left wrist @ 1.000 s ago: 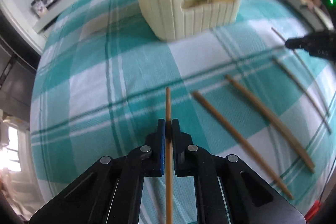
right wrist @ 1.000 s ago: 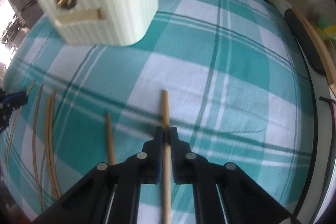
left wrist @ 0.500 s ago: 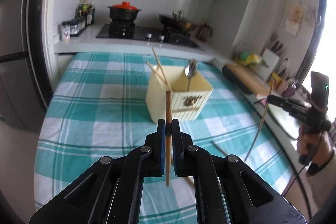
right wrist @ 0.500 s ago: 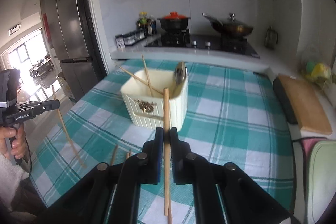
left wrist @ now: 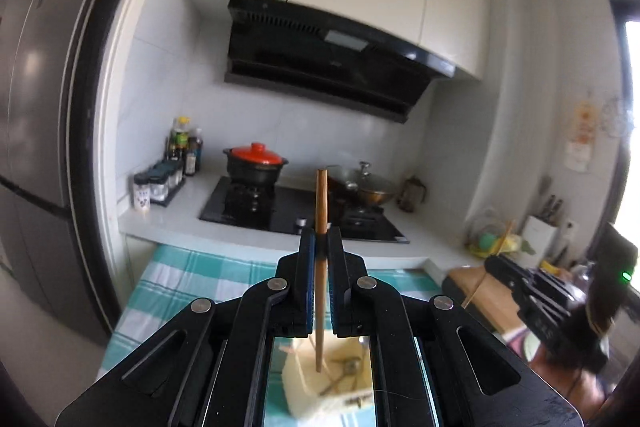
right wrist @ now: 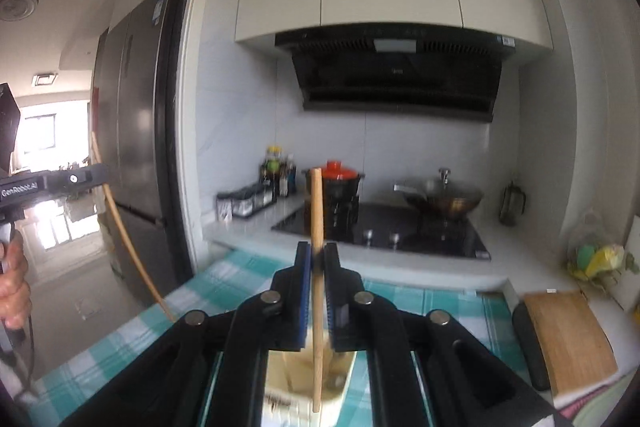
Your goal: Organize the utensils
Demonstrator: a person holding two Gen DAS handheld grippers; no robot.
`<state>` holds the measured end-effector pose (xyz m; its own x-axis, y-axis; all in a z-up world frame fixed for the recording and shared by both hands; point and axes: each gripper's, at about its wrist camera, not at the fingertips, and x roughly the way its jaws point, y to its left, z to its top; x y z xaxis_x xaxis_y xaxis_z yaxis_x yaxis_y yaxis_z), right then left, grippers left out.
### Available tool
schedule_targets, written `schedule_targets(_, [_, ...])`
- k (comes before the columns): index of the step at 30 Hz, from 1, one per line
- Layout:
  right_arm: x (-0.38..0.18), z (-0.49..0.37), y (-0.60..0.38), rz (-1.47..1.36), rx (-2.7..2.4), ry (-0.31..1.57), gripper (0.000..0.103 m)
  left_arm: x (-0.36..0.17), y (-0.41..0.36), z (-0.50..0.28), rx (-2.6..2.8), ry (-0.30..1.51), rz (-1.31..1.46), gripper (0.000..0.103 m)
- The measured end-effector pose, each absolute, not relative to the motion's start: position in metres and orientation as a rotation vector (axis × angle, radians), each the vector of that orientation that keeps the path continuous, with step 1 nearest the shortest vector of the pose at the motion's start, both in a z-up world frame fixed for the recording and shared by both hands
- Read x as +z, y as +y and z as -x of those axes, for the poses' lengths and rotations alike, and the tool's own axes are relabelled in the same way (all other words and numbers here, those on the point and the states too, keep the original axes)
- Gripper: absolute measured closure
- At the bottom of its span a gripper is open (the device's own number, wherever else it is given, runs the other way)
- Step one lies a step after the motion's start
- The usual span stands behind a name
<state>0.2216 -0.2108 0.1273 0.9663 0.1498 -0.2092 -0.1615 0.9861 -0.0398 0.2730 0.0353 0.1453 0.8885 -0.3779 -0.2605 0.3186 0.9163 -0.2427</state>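
Observation:
My left gripper [left wrist: 321,239] is shut on a wooden chopstick [left wrist: 320,267] held upright; its lower end hangs over the cream utensil holder [left wrist: 308,391], seen between the gripper arms, with a metal spoon [left wrist: 348,375] inside. My right gripper [right wrist: 316,255] is shut on another wooden chopstick [right wrist: 317,287], also upright, its lower tip over the same holder [right wrist: 296,383]. The right gripper shows in the left wrist view [left wrist: 536,303] at the right. The left gripper shows in the right wrist view [right wrist: 52,183] at the left, with its chopstick [right wrist: 120,227].
The teal checked tablecloth [left wrist: 168,279] covers the table below. Behind it is a counter with a hob [left wrist: 256,207], a red-lidded pot [left wrist: 256,163], a wok [right wrist: 440,199] and spice jars [left wrist: 160,183]. A wooden cutting board [right wrist: 568,335] lies at the right. A fridge [right wrist: 132,131] stands at the left.
Both grippers have lifted their chopsticks off the table and swung them upright. The holder, ahead of them half a second ago, now lies beneath the chopstick tips.

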Motion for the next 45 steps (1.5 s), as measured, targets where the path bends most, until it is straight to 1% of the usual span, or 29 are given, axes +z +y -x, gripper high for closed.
schedule_targets(2, [0.117,-0.239,-0.207,0.051,0.141,0.201,0.096,0.129,0.018,-0.298,-0.349,0.350,0.170,0.099])
schedule_targets(5, [0.089,-0.270,-0.203,0.037,0.143,0.276,0.096,0.097,-0.007,-0.329,-0.344,0.463,0.114,0.099])
schedule_targets(11, [0.024,-0.334,-0.198,-0.006,0.193,0.622,0.096,0.025,-0.045,-0.380,-0.377,0.779,0.022,0.099])
schedule_targets(15, [-0.006,-0.354,-0.204,-0.055,0.191,0.757,0.096,-0.003,-0.056,-0.392,-0.397,0.878,0.026,0.097])
schedule_targets(16, [-0.008,-0.355,-0.204,-0.054,0.192,0.765,0.095,-0.004,-0.057,-0.390,-0.399,0.889,0.034,0.097])
schedule_targets(17, [-0.009,-0.355,-0.204,-0.056,0.194,0.764,0.094,-0.004,-0.058,-0.385,-0.403,0.895,0.044,0.090])
schedule_targets(18, [-0.007,-0.353,-0.206,-0.066,0.197,0.759,0.087,-0.004,-0.056,-0.380,-0.421,0.898,0.057,0.083])
schedule_targets(19, [-0.003,-0.347,-0.209,-0.085,0.202,0.748,0.080,-0.001,-0.054,-0.372,-0.435,0.894,0.061,0.063])
schedule_targets(20, [0.000,-0.338,-0.213,-0.097,0.200,0.732,0.061,0.004,-0.051,-0.364,-0.434,0.885,0.050,0.042])
schedule_targets(21, [0.007,-0.326,-0.218,-0.098,0.187,0.706,0.047,0.006,-0.047,-0.352,-0.425,0.871,0.029,0.034])
schedule_targets(22, [0.009,-0.317,-0.223,-0.093,0.177,0.689,0.045,0.008,-0.041,-0.340,-0.419,0.858,0.005,0.024])
schedule_targets(23, [0.012,-0.306,-0.229,-0.093,0.175,0.675,0.045,0.006,-0.034,-0.325,-0.418,0.859,-0.019,0.021])
schedule_targets(24, [0.013,-0.293,-0.235,-0.096,0.176,0.674,0.043,0.000,-0.029,-0.315,-0.417,0.870,-0.036,0.019])
schedule_targets(26, [0.005,-0.265,-0.251,-0.098,0.152,0.691,0.041,-0.021,-0.013,-0.289,-0.398,0.920,-0.068,0.012])
schedule_targets(30, [-0.045,-0.194,-0.287,-0.089,0.081,0.783,0.040,-0.086,0.022,-0.228,-0.337,1.035,-0.098,0.012])
schedule_targets(32, [-0.075,-0.163,-0.304,-0.094,0.043,0.829,0.040,-0.118,0.039,-0.201,-0.276,1.064,-0.096,0.012])
schedule_targets(34, [-0.109,-0.133,-0.320,-0.105,-0.013,0.885,0.040,-0.138,0.049,-0.182,-0.218,1.061,-0.083,0.012])
schedule_targets(38, [-0.151,-0.093,-0.337,-0.110,-0.105,0.940,0.040,-0.160,0.055,-0.162,-0.157,1.016,-0.066,0.012])
schedule_targets(42, [-0.164,-0.078,-0.341,-0.139,-0.138,0.915,0.040,-0.169,0.055,-0.162,-0.129,0.978,-0.051,0.011])
schedule_targets(44, [-0.168,-0.076,-0.337,-0.107,-0.155,0.900,0.039,-0.170,0.055,-0.163,-0.124,0.969,-0.049,0.006])
schedule_targets(45, [-0.170,-0.078,-0.334,-0.086,-0.158,0.908,0.035,-0.172,0.054,-0.164,-0.123,0.969,-0.057,0.004])
